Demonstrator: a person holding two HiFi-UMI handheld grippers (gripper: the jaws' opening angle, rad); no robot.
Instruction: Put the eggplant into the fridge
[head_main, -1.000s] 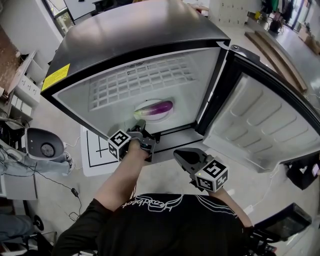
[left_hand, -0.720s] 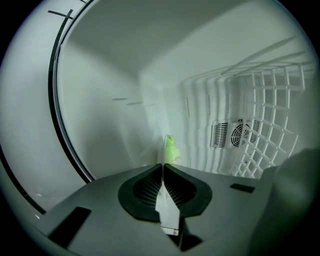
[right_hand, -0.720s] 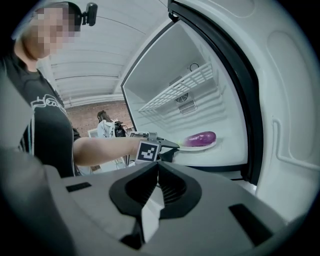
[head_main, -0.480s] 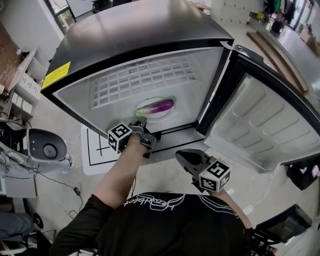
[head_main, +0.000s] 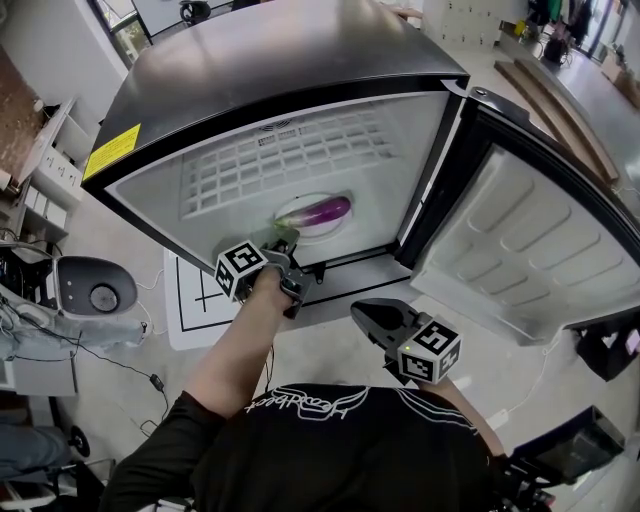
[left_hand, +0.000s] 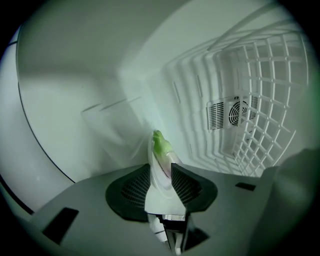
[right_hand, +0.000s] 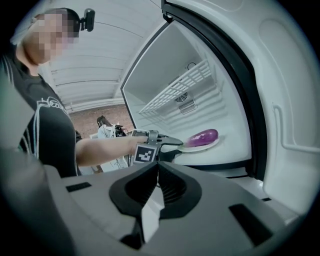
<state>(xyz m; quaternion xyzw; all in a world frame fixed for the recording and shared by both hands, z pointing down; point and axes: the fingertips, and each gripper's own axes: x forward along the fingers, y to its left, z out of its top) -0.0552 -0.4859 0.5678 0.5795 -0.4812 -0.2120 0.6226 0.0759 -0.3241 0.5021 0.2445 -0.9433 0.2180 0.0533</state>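
At the fridge's (head_main: 300, 60) front corner, a yellow label (head_main: 112, 152) carries unreadable print.

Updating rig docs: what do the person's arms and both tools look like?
Left tool and right tool: grey bodies, black textured pads, a black-and-white marker cube on each. Black short-sleeved T-shirt with white print; forearms bare. Left tool's jaws have just been opening, plate rim between them.
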